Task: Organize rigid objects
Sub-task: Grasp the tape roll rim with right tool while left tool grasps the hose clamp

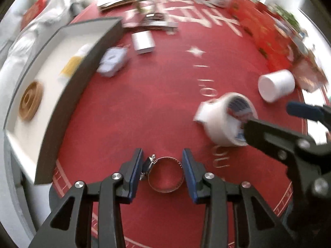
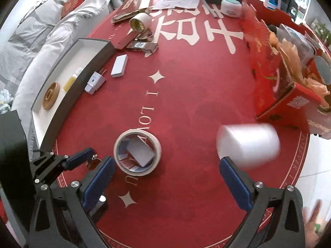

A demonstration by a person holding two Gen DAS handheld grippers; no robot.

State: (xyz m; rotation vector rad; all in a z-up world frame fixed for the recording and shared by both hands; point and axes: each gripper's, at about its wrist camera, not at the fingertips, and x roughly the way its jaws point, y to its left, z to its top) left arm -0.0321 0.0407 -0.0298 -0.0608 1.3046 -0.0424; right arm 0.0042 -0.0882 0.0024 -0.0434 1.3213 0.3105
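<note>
Mostly the left wrist view is smeared by blur, so the far clutter on the red tablecloth (image 1: 144, 103) cannot be read, and the open grey box (image 1: 68, 95) at the left is cut by the frame edge. In the right wrist view the white cylinder (image 2: 248, 144) is a blurred shape just ahead of the right gripper (image 2: 165, 177), whose blue pads stand wide apart and grasp nothing. The left gripper (image 1: 162, 171) has its pads on both sides of a metal hose clamp (image 1: 165, 174), a thin shiny ring with a small screw housing, lying flat on the cloth; the pads touch or nearly touch it, but I cannot tell if they press. A tape roll (image 2: 137, 152) lies near, with a small white card inside.
</note>
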